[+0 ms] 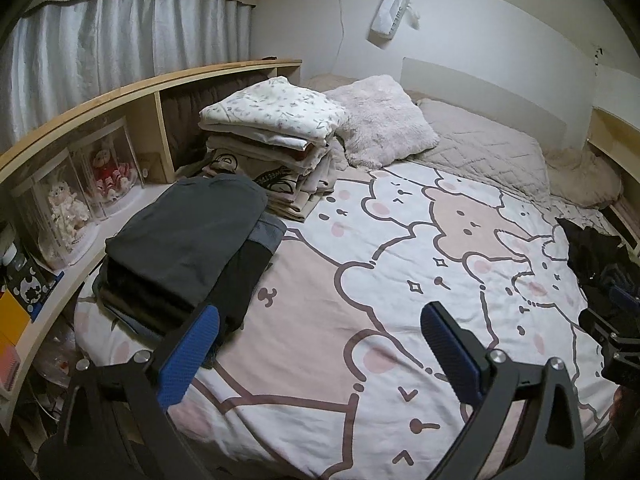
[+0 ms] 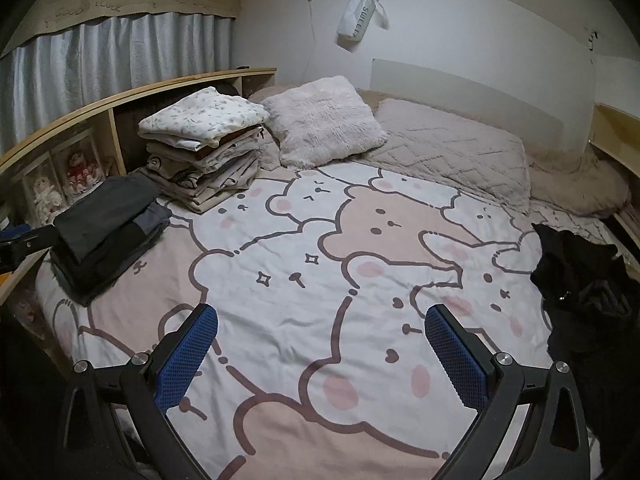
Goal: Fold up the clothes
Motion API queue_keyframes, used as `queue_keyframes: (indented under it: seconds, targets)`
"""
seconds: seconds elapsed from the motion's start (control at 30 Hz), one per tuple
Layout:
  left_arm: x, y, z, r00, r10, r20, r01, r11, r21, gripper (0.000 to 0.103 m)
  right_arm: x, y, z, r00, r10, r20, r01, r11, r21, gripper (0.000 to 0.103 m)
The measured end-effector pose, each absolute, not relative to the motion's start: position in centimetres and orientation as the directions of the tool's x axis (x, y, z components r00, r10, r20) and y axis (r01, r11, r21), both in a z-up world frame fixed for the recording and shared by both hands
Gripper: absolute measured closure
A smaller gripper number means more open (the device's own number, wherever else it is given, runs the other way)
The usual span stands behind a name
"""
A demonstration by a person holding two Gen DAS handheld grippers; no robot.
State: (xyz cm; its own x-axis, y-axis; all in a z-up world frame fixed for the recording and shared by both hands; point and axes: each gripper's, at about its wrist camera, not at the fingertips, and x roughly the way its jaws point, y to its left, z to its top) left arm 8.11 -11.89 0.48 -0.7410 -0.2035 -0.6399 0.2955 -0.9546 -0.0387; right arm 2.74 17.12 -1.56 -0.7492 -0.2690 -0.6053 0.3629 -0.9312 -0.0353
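Pink-white bear-print duvet [image 2: 320, 280], dark grey folded stack [image 1: 180, 248], black garment [image 2: 592, 280]

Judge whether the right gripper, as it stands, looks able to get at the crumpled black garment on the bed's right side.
Probably yes. The right gripper is open and empty, and the black garment lies just beyond its right finger. Only bare bear-print duvet lies between them, so nothing blocks the way.

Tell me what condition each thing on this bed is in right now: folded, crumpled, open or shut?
Left tool: open, empty, above the bedspread.
Right tool: open, empty.
Dark clothes stack: folded, piled at the bed's left edge.
Light clothes stack: folded, piled beside the pillow.
Black garment: crumpled, unfolded, at the bed's right edge.
Fluffy pillow: lying tilted against the bedding.
Cartoon bedspread: spread flat, slightly wrinkled.
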Motion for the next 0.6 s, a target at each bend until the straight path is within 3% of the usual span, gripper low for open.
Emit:
queue_keyframes:
  seconds: [0.6]
  targets:
    - [8.31,-11.17,-0.21,-0.727,-0.215,-0.652,0.304,-0.952,-0.025,0.001,3.08,16.87,-2.09,-0.740,-0.269,-0.616,0.374,-0.926,-0.045,0.000]
